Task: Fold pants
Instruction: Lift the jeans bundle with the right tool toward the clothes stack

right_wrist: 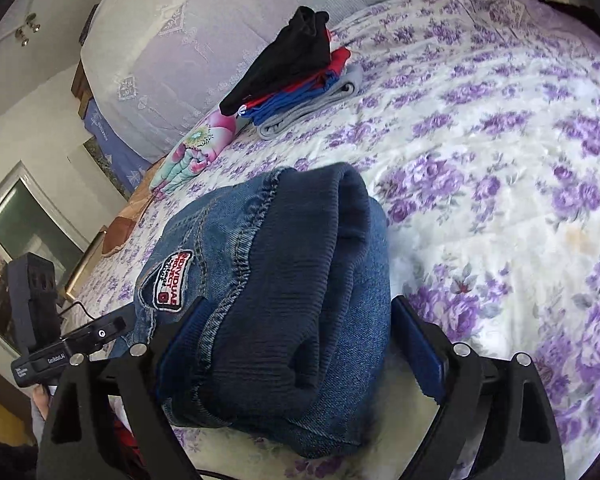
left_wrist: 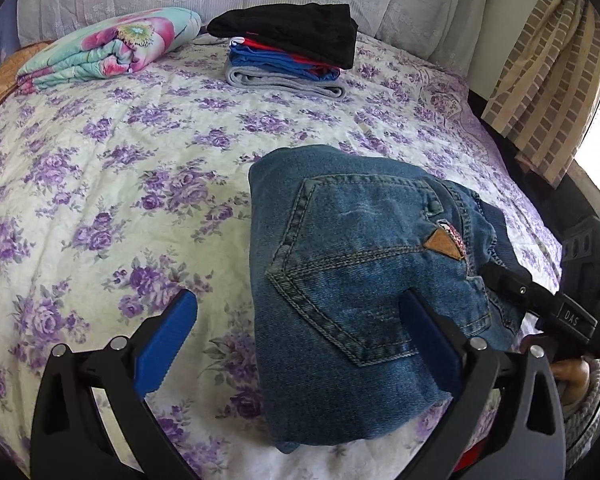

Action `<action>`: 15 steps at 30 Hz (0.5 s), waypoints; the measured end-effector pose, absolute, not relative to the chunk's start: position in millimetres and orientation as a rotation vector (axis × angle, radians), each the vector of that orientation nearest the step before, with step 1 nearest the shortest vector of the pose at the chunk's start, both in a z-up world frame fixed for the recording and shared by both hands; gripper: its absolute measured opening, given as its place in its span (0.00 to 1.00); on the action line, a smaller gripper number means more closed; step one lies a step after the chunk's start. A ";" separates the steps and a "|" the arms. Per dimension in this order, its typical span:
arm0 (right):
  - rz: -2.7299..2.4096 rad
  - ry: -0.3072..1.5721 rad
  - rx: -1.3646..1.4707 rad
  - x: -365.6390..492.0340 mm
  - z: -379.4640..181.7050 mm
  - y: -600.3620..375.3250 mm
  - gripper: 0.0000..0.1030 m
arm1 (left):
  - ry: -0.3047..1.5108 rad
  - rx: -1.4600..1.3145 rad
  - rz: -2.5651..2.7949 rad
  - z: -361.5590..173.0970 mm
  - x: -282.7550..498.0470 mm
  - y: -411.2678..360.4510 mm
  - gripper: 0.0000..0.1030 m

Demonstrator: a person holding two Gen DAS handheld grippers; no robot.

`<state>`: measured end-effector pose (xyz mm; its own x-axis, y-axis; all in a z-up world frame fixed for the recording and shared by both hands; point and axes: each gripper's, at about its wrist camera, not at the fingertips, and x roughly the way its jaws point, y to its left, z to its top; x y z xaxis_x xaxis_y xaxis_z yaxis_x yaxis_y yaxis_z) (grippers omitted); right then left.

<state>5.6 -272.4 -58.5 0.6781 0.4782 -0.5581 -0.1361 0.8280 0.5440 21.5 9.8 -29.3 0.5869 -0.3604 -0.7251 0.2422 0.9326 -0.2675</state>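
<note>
A pair of blue jeans (left_wrist: 352,280) lies folded into a compact bundle on the floral bedspread, back pocket and brown patch facing up. My left gripper (left_wrist: 300,320) is open; its left finger is over bare bedspread, and its right finger (left_wrist: 428,336) is over the jeans. In the right wrist view the jeans (right_wrist: 292,320) show their dark ribbed waistband and a red-and-white label. My right gripper (right_wrist: 300,332) is open, its jaws on either side of the bundle's waistband end. The right gripper's body (left_wrist: 560,312) shows at the jeans' right edge.
A stack of folded clothes (left_wrist: 292,52), black on top, then red, blue and grey, sits at the far side of the bed (left_wrist: 100,184). A folded floral blanket (left_wrist: 108,48) lies left of it. Pillows line the headboard. A curtain (left_wrist: 548,80) hangs at the right.
</note>
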 end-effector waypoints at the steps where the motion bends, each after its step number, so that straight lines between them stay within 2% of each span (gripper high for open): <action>1: 0.371 0.754 0.499 5.8 -59.7 -273.2 0.89 | 0.880 -0.161 -0.364 -32.4 22.1 11.2 0.96; 8: 0.430 0.811 0.490 12.4 -61.9 -272.8 0.93 | 0.931 -0.332 -0.457 -52.0 29.0 27.8 0.96; 15: 0.431 0.801 0.463 10.5 -60.1 -269.9 0.93 | 0.897 -0.297 -0.447 -49.0 24.0 23.0 0.96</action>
<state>10.5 -269.9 -60.1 0.6210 0.5296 -0.5777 -0.1894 0.8167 0.5451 24.0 23.0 -49.0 0.5421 -0.4915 -0.6816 0.2487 0.8686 -0.4285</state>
